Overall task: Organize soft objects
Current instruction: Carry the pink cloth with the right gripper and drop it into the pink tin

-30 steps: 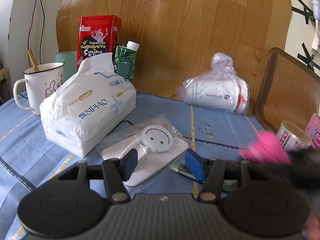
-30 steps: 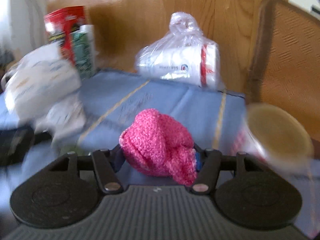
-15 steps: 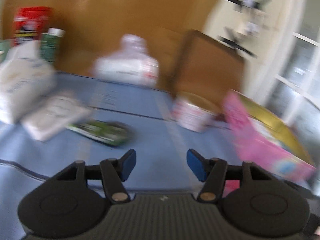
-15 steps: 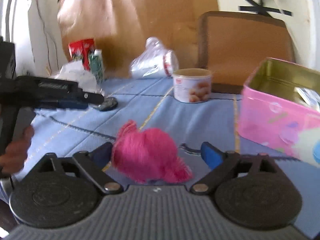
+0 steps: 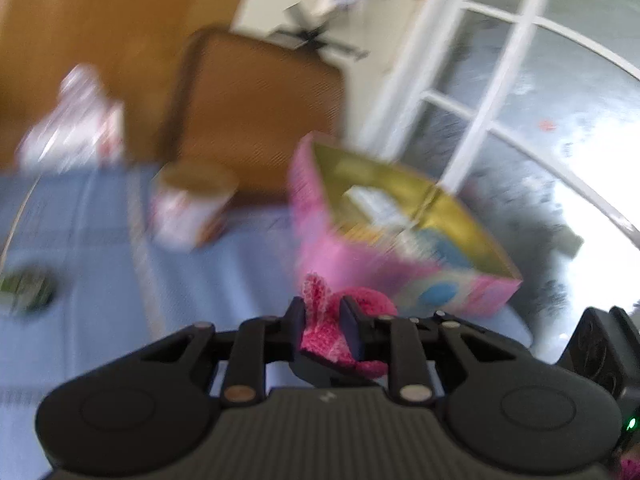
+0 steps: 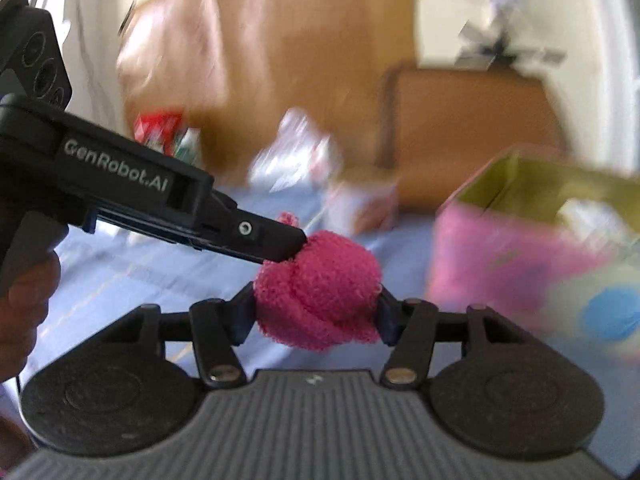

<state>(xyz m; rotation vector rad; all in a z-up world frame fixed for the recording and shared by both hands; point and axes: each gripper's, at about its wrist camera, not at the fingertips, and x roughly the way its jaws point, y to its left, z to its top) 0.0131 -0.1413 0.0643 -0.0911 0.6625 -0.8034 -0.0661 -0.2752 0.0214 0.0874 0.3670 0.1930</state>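
Left gripper (image 5: 323, 330) newly pinches right gripper's (image 6: 316, 314) sock (image 6: 318, 290).

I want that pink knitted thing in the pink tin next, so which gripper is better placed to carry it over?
Probably the right gripper: it cradles the bulk of the pink knitted ball, with the open pink tin just beyond. The left gripper only pinches a loose flap. Both are closing on it.

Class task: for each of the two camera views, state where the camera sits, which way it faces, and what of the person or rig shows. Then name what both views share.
Left wrist: on the left gripper, facing the open pink box; its closing jaws pinch the pink knitted bundle.
Right wrist: on the right gripper, facing the blue tablecloth; its closing jaws flank the bundle, a hand holds the left gripper.
Shared: bundle, box, paper cup.
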